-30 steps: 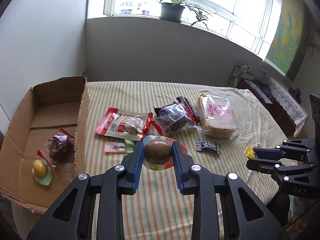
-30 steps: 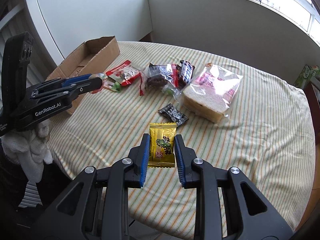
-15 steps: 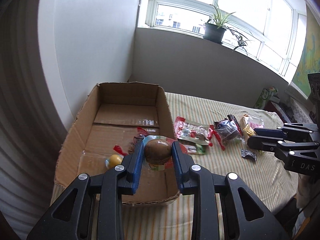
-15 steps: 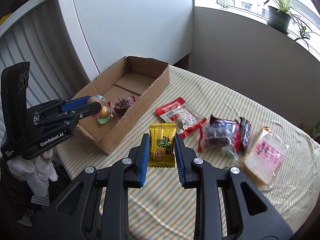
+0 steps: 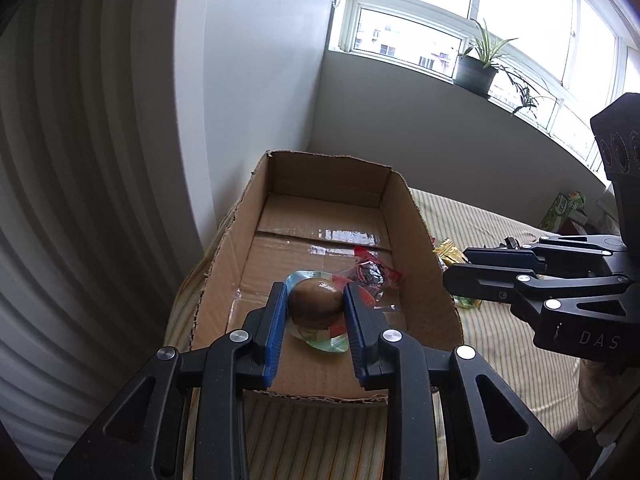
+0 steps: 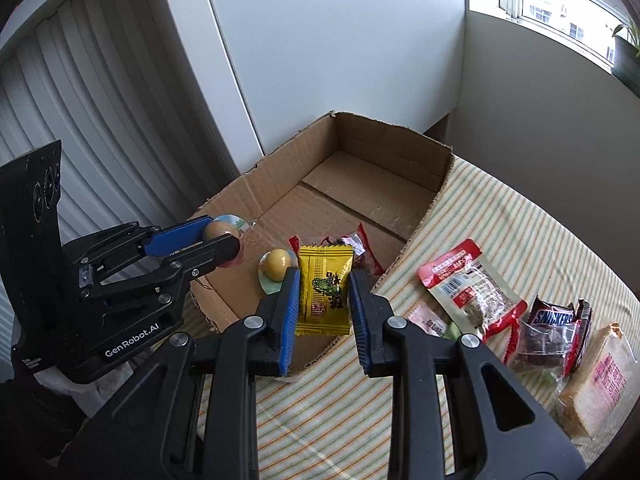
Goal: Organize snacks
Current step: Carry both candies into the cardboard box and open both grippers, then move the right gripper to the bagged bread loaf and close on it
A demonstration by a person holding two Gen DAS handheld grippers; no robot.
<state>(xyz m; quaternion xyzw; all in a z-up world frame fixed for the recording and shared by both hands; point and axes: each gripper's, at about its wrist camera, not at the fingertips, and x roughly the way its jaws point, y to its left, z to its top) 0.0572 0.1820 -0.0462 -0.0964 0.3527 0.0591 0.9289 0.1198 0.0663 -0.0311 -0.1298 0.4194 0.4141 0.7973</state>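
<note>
My left gripper (image 5: pixel 315 308) is shut on a packaged brown egg (image 5: pixel 316 304) and holds it over the near end of the open cardboard box (image 5: pixel 416 232). It also shows in the right wrist view (image 6: pixel 224 240). My right gripper (image 6: pixel 325 294) is shut on a yellow snack packet (image 6: pixel 325 296), above the box's near right wall (image 6: pixel 424 208). It also shows in the left wrist view (image 5: pixel 456 272). Inside the box lie a dark red-wrapped snack (image 5: pixel 372 274) and a packaged yellow egg (image 6: pixel 276 266).
On the striped tablecloth (image 6: pixel 520 240), right of the box, lie a red meat pouch (image 6: pixel 472 288), a Snickers bar (image 6: pixel 556 318), a dark wrapped cake (image 6: pixel 544 340), a bagged slice of bread (image 6: pixel 600 388) and a small pink packet (image 6: pixel 430 322). A white wall stands behind the box.
Both grippers have swung left with their snacks held. The left one now hangs over the box's near end; the right one has reached the box's right wall.
</note>
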